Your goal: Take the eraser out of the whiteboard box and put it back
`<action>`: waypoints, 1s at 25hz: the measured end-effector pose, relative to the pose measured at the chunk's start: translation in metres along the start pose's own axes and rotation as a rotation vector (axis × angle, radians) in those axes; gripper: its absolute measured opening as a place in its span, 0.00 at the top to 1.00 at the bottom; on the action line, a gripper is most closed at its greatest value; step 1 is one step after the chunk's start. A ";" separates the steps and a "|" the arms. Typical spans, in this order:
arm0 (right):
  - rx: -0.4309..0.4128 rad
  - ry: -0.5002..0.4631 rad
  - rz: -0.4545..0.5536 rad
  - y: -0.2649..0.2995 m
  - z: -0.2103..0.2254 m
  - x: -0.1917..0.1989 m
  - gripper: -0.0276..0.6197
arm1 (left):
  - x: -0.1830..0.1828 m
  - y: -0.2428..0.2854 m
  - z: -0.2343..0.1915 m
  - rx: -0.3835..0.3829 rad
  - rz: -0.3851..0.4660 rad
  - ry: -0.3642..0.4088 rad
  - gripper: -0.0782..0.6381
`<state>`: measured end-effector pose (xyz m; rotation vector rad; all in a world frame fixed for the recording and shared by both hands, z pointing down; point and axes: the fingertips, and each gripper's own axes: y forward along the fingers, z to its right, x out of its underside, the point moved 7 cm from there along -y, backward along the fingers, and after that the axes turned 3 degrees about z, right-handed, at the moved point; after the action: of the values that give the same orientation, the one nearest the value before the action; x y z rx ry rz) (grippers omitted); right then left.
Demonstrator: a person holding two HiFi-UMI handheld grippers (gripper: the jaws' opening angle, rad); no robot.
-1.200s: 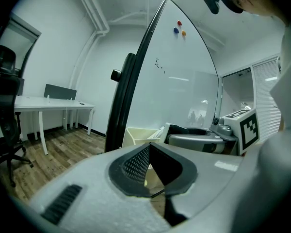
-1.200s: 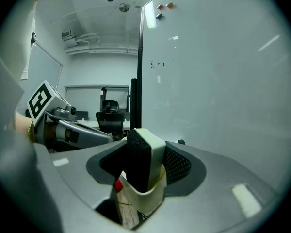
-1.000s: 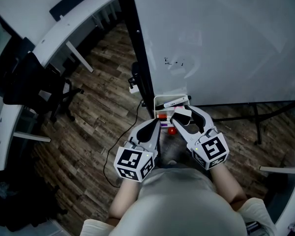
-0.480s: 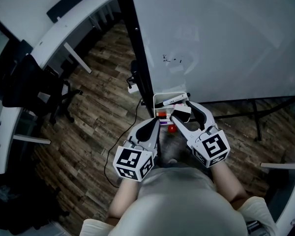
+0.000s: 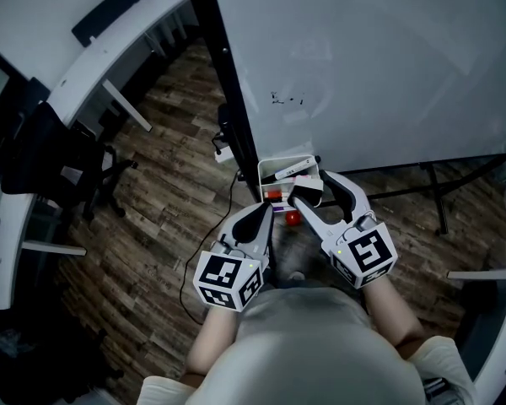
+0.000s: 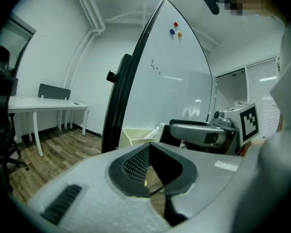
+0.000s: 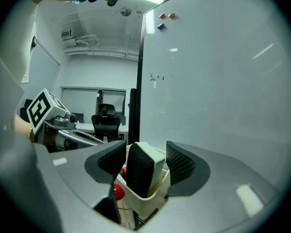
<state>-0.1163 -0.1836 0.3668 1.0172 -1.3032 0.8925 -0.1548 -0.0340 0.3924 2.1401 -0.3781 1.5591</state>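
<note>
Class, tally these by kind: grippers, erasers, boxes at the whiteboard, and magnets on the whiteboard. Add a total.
Grippers: 2 (left gripper, right gripper)
Eraser: 1
Box: 1
Magnets: 3 (red magnet, blue magnet, orange magnet)
Total: 7

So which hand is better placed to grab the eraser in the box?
Right. The right gripper has its jaws, which have just been opening, apart on either side of the eraser, which stands in the box. The left gripper is shut and stops short of the box.
</note>
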 end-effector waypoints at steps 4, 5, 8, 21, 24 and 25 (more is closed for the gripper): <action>0.025 0.006 0.018 -0.005 -0.002 -0.008 0.57 | 0.001 0.000 0.003 0.021 -0.001 0.007 0.88; 0.033 0.010 0.021 -0.006 -0.003 -0.009 0.57 | 0.001 0.000 0.004 0.026 -0.001 0.008 0.88; 0.055 0.009 0.017 -0.011 -0.004 -0.007 0.57 | 0.002 0.001 0.006 0.041 -0.005 0.011 0.88; 0.122 0.032 0.047 -0.028 -0.019 -0.012 0.70 | 0.002 -0.003 0.009 0.108 -0.014 0.022 0.88; 0.132 0.023 0.058 -0.029 -0.024 -0.008 0.76 | 0.002 -0.004 0.007 0.129 -0.021 0.028 0.88; 0.139 0.025 0.052 -0.030 -0.026 -0.007 0.77 | 0.002 -0.005 0.007 0.136 -0.023 0.030 0.88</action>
<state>-0.0796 -0.1684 0.3576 1.0797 -1.2650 1.0440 -0.1465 -0.0332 0.3916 2.2117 -0.2428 1.6440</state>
